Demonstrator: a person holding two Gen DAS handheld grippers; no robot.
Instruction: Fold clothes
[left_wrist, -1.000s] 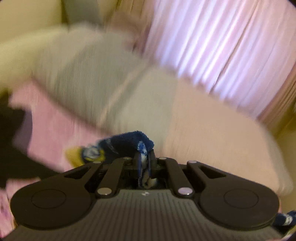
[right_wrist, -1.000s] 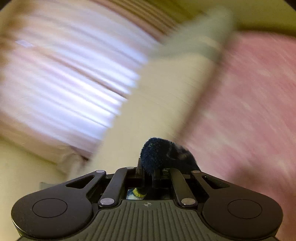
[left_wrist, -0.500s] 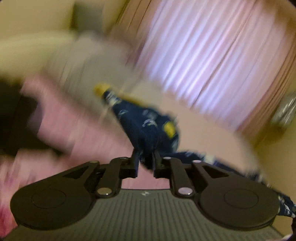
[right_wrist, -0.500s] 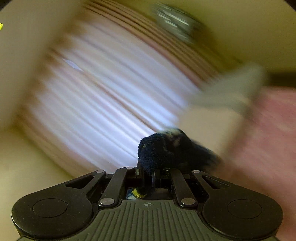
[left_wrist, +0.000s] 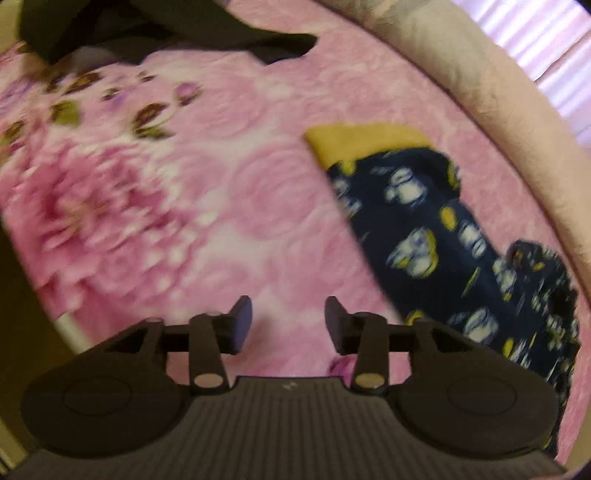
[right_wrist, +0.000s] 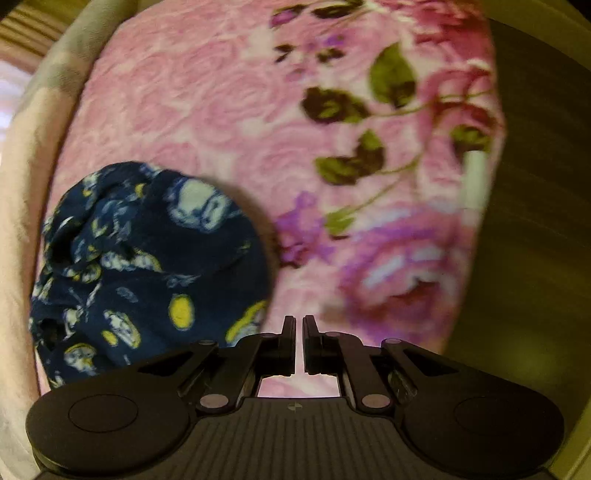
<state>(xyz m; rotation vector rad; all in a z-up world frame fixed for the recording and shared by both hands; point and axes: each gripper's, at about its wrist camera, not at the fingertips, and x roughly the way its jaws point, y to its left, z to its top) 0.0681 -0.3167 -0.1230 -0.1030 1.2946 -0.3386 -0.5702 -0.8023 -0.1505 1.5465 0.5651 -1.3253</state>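
On the pink floral blanket (left_wrist: 229, 192) lies a navy patterned garment (left_wrist: 454, 251) with a yellow cuff (left_wrist: 365, 142), and neither claw holds it. From the left wrist view the left gripper (left_wrist: 288, 326) hangs over bare blanket with its fingers well apart and nothing between them; the garment stretches along the right side of that view, its yellow cuff at the far end and its near end bunched beside the gripper's right housing. A cream bed border (left_wrist: 509, 122) runs just beyond the garment's outer edge, with pale curtains (left_wrist: 554, 44) behind it. A dark cloth (left_wrist: 159, 26) lies at the blanket's far edge, well apart from the garment, and a broad stretch of pink between them is uncovered. From the right wrist view the right gripper (right_wrist: 299, 341) has its fingers drawn almost together with only a thin slit left and nothing clamped; the garment (right_wrist: 147, 266) sits crumpled in a mound just left of it, close to the cream border (right_wrist: 22, 184). To the right the blanket's edge (right_wrist: 491, 155) drops away to a dark floor (right_wrist: 535, 221).
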